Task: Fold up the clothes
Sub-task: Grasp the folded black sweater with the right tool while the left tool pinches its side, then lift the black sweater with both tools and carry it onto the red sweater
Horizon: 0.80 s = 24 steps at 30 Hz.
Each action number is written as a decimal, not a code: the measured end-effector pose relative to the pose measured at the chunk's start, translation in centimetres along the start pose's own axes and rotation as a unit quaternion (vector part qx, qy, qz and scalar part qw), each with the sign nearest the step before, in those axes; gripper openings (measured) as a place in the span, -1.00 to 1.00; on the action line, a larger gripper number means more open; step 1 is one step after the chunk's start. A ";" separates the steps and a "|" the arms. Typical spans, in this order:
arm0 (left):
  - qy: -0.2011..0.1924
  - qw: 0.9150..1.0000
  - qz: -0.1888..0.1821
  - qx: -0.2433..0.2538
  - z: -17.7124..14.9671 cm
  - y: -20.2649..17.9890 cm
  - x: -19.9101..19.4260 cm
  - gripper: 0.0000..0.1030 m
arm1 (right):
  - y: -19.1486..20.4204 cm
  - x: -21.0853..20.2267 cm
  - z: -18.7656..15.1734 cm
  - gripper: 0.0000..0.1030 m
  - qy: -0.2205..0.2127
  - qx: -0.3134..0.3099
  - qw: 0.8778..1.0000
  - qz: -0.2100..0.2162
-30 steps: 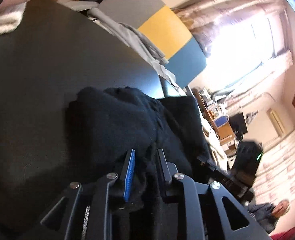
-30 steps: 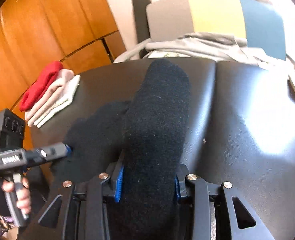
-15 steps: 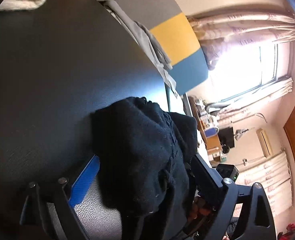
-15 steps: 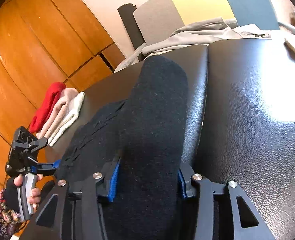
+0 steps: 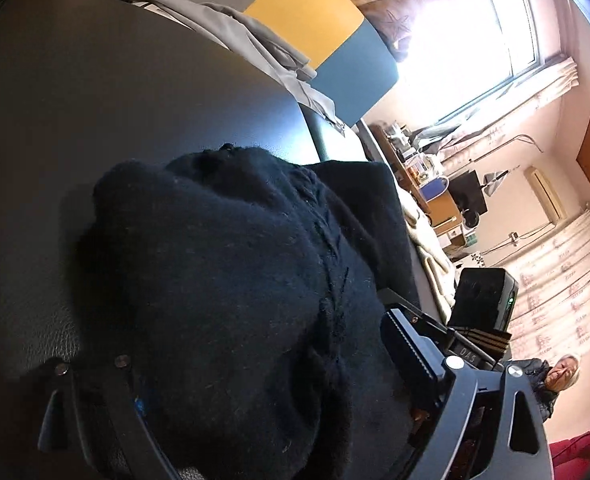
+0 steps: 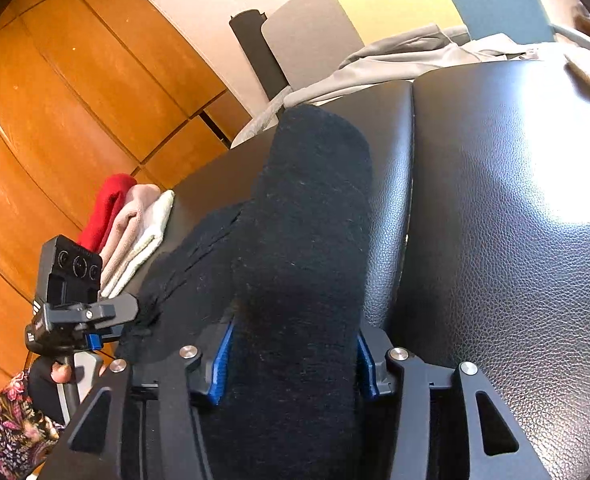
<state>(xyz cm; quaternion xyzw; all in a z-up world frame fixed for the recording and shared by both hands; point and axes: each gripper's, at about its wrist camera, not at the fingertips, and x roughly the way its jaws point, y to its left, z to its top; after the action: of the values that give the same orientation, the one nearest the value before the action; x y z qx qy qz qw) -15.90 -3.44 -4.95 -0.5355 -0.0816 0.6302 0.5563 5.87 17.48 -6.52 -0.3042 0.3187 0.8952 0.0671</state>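
Observation:
A black knit sweater lies bunched on the black leather surface. My left gripper stands wide open with the sweater draped between and over its fingers. In the right wrist view the sweater is a long thick fold running away from the camera. My right gripper is shut on the near end of that fold, blue pads pressing both sides. The left gripper also shows in the right wrist view, at the sweater's left edge.
A stack of folded red, pink and white cloths lies at the far left of the surface. Grey garments are heaped at the back by a grey, yellow and blue panel. Wooden cabinets stand to the left.
My left gripper went from shut on the sweater to wide open, with the cloth now lying loose across it. My right gripper kept its grip and tilted slightly.

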 end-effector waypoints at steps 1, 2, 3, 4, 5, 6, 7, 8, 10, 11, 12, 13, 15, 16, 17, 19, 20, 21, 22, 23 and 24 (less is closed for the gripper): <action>0.000 1.000 0.006 -0.002 0.0 0.2 0.0 0.60 | 0.0 0.0 0.0 -0.04 0.000 0.000 1.000 0.000; 0.000 1.000 0.012 -0.004 -0.1 0.4 -0.1 0.39 | 0.0 0.0 0.0 -0.04 0.000 0.000 1.000 0.000; -0.001 1.000 0.015 -0.009 -0.1 0.7 -0.2 0.25 | 0.0 0.1 0.0 -0.04 0.001 0.000 1.000 0.000; -0.002 1.000 0.013 -0.017 -0.1 1.1 -0.3 0.16 | 0.0 0.1 0.1 -0.04 0.001 0.000 1.000 -0.001; -0.003 1.000 0.011 -0.024 -0.1 1.4 -0.4 -0.02 | 0.1 0.1 0.1 -0.03 0.002 0.000 1.000 -0.002; -0.003 0.999 0.008 -0.032 -0.1 1.8 -0.5 -0.13 | 0.1 0.1 0.1 -0.03 0.003 0.001 1.000 -0.003; -0.003 0.999 0.006 -0.035 -0.1 2.0 -0.5 -0.18 | 0.2 0.2 0.2 -0.03 0.005 0.001 1.000 -0.004; -0.001 0.999 0.006 -0.032 -0.3 2.0 -0.6 -0.27 | 0.2 0.2 0.2 -0.02 0.006 0.000 1.000 -0.006; -0.002 0.999 0.004 -0.034 -0.4 1.9 -0.6 -0.39 | 0.7 0.1 0.3 -0.06 0.010 -0.006 1.000 -0.012; -0.003 0.999 0.002 -0.036 -0.5 1.9 -0.6 -0.43 | 1.0 0.1 0.4 -0.12 0.012 -0.010 1.000 -0.015; -0.006 0.999 0.000 -0.040 -0.6 1.9 -0.8 -0.47 | 1.3 0.0 0.6 -0.17 0.015 -0.013 1.000 -0.018; -0.011 0.999 -0.005 -0.046 -0.6 2.0 -1.1 -0.50 | 1.8 -0.2 1.0 -0.19 0.020 -0.022 0.999 -0.020; -0.025 0.999 -0.006 -0.038 -0.7 1.6 -2.3 -0.55 | 2.9 -0.7 1.8 -0.22 0.024 -0.036 0.999 -0.013; -0.034 0.999 -0.006 -0.029 -0.7 1.3 -3.1 -0.55 | 3.6 -0.9 2.4 -0.22 0.026 -0.044 0.999 -0.008; -0.044 0.999 -0.006 -0.022 -0.6 1.0 -4.1 -0.56 | 4.3 -0.9 2.9 -0.22 0.027 -0.048 0.999 0.001; -0.066 0.998 -0.010 -0.017 -0.6 0.9 -6.3 -0.56 | 6.3 -0.7 4.3 -0.22 0.031 -0.070 0.997 0.013; -0.081 0.996 -0.011 -0.017 -0.4 1.0 -7.9 -0.56 | 7.3 -0.6 5.0 -0.22 0.033 -0.081 0.996 0.020; -0.099 0.995 -0.011 -0.019 -0.1 1.1 -9.9 -0.56 | 8.9 -0.2 6.0 -0.22 0.035 -0.099 0.994 0.030; -0.115 0.993 -0.008 -0.020 0.2 1.4 -11.7 -0.56 | 10.6 0.3 7.0 -0.22 0.037 -0.116 0.992 0.041; -0.130 0.991 -0.003 -0.021 0.6 1.6 -13.4 -0.56 | 11.8 0.8 7.9 -0.22 0.039 -0.125 0.990 0.053; -0.146 0.989 0.002 -0.022 1.0 1.8 -15.3 -0.56 | 13.1 1.3 8.8 -0.22 0.040 -0.134 0.988 0.065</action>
<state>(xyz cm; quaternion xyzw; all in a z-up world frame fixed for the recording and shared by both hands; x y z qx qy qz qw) -20.70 -15.71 3.12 -0.4505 -0.1748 0.7005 0.5252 -3.69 12.43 5.00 -0.3253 0.2170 0.9193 -0.0452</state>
